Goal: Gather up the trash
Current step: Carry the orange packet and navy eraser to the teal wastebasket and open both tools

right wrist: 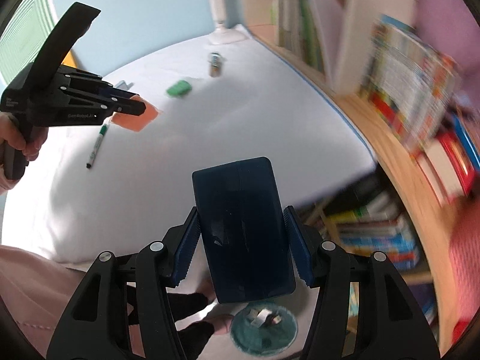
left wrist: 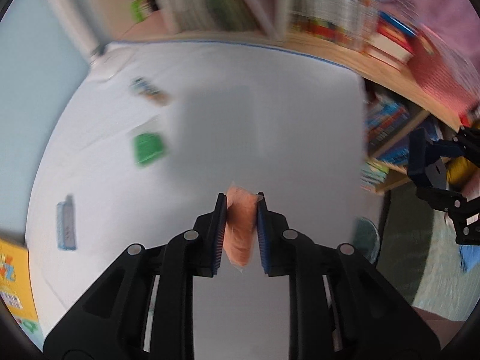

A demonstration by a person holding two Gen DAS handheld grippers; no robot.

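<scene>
Our left gripper (left wrist: 240, 231) is clamped on an orange wrapper (left wrist: 239, 228), held above the white table (left wrist: 270, 114). Our right gripper (right wrist: 243, 241) grips a dark blue dustpan-like tray (right wrist: 243, 228) past the table's near edge. Below it sits a teal bin (right wrist: 264, 330) holding scraps. On the table lie a green packet (right wrist: 178, 88), 1 marker (right wrist: 96, 145) and a small can (right wrist: 215, 63).
</scene>
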